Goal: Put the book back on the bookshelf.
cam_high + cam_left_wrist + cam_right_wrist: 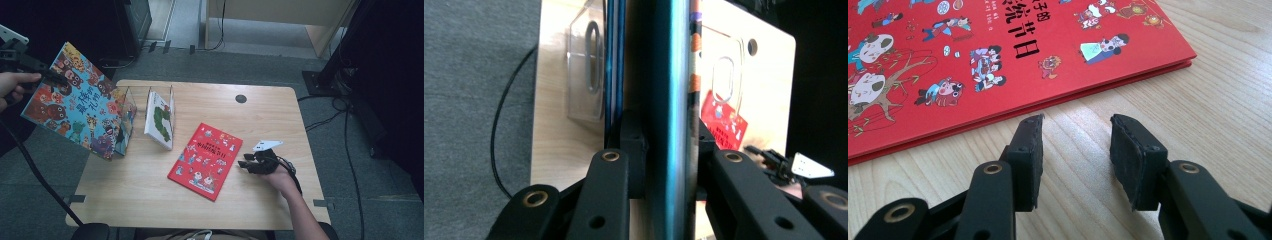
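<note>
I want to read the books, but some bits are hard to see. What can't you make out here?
- Blue animal book, high view: title too small; its lower corner hides part of the clear rack behind it.
- White book, high view: stands edge-on in the rack, cover mostly turned away.
- Left gripper view: the blue book's edge blocks the middle of the table.
- Red book, right gripper view: cut off by the top and left edges.

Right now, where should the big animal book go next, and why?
Probably a little lower, into an empty slot of the clear rack. The left gripper holds the animal book clamped by its edge, tilted in the air above the rack's left end. A white book already stands in the rack, so the work seems to be shelving. The red book lies flat by the open right gripper.
</note>
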The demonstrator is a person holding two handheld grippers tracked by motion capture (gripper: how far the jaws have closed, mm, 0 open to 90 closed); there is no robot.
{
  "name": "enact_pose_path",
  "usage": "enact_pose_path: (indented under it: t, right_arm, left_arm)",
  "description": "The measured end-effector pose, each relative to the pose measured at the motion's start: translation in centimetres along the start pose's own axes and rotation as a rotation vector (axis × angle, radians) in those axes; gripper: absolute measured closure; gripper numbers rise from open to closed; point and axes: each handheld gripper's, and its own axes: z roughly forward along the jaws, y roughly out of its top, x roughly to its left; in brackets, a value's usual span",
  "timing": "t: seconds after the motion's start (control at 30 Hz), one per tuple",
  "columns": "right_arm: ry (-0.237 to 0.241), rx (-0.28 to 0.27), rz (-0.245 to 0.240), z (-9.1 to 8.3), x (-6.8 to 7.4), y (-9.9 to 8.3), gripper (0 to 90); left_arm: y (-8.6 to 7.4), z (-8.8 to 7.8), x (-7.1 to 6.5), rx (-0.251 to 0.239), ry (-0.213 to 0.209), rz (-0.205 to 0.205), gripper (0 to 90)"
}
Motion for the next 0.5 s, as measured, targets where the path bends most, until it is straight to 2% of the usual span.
enact_pose_path:
  t: [0.13,0.5]
  right_arm:
    - [0.000,0.000,-0.002,0.00,0.00,0.00,56.5]
    - [-0.002,0.002,-0.005,-0.01,0.04,0.00,56.5]
  left_arm:
    - [0.02,0.04,-0.20,0.005,0.042,0.014,77.9]
    - [0.05,0.07,-0.25,0.009,0.053,0.016,80.0]
